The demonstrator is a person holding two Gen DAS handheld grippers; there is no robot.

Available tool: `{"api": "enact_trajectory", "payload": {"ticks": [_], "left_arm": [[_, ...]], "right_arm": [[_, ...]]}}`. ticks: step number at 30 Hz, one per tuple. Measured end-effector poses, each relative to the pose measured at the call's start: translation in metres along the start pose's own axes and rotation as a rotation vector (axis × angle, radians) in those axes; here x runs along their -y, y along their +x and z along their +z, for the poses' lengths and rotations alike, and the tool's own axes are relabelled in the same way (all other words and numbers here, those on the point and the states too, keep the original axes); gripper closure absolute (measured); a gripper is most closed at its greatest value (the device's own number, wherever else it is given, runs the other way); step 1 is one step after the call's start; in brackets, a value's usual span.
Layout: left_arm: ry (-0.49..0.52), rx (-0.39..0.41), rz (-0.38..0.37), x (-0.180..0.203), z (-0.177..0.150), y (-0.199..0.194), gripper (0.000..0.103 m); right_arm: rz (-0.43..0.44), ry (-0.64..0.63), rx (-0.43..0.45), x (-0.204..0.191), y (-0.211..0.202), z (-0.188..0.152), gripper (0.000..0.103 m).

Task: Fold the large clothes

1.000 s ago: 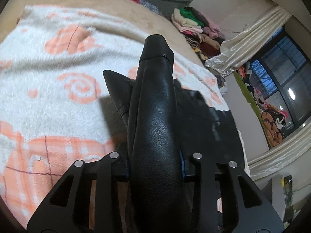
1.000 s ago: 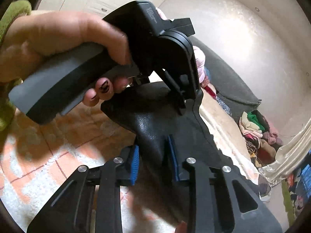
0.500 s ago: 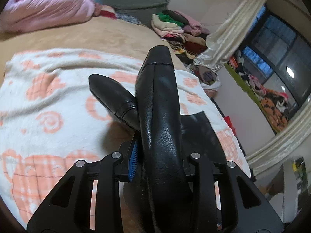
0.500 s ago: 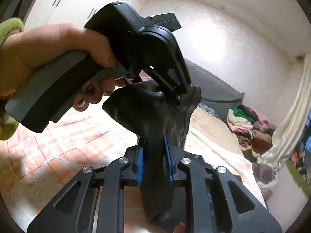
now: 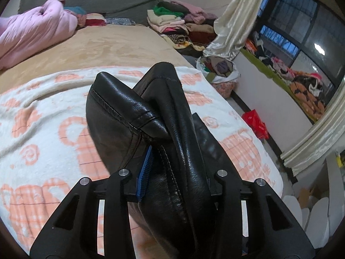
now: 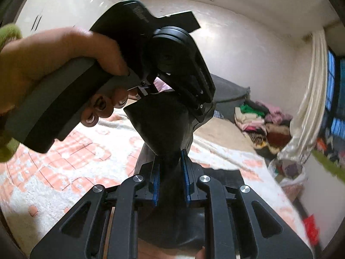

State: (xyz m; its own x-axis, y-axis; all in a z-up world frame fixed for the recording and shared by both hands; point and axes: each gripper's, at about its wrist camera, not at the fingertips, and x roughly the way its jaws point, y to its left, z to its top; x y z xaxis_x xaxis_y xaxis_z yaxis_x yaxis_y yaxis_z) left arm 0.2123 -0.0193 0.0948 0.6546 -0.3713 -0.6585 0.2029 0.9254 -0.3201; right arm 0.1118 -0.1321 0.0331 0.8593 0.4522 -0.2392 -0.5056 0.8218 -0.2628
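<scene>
1. Garment first: a large black leather-look piece of clothing (image 5: 172,151), glossy and stitched along its seams, hangs bunched between both tools above the bed (image 5: 103,43) — part of it trails down onto the white fleece blanket with orange check-and-swirl patterns (image 5: 43,129).
2. Left tool (image 5: 174,179): its jaws have just been opening a little, yet a thick fold of the leather fills the gap and the blue pad (image 5: 145,172) lies against it, so it holds the garment at a middling width.
3. Right tool (image 6: 170,172): its jaws have just been closing, and now stand narrow, with blue pads pressed on a gathered neck of the same leather.
4. A hand (image 6: 60,64) in a green sleeve grips the other tool's handle, seen just ahead in the right wrist view, close above the pinched fold.
5. Progress, as I judge it: early. The piece is lifted and gathered, not laid flat; no neat fold shows anywhere.
6. Left to do: spread it on the blanket, bring the edges together, and flatten it — the stiff, slippery material will likely resist creasing.
7. Stacked clothes (image 5: 172,19) lie beyond the bed, well apart.
</scene>
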Motion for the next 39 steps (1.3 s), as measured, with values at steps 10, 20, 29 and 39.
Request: {"api": "enact_trajectory", "payload": {"ticks": [10, 20, 29, 39], "left_arm": [[0.051, -0.042, 0.018, 0.038, 0.007, 0.027, 0.072], [0.067, -0.077, 0.019, 0.066, 0.006, 0.045, 0.069], [0.040, -0.121, -0.046, 0.074, 0.002, 0.069, 0.064], [-0.017, -0.092, -0.099, 0.055, -0.013, 0.064, 0.049]], "right_arm": [[-0.027, 0.150, -0.016, 0.035, -0.007, -0.013, 0.087], [-0.055, 0.234, -0.062, 0.056, -0.011, -0.023, 0.087], [-0.052, 0.333, -0.153, 0.075, -0.008, -0.042, 0.087], [0.075, 0.696, -0.329, 0.121, 0.007, -0.088, 0.088]]}}
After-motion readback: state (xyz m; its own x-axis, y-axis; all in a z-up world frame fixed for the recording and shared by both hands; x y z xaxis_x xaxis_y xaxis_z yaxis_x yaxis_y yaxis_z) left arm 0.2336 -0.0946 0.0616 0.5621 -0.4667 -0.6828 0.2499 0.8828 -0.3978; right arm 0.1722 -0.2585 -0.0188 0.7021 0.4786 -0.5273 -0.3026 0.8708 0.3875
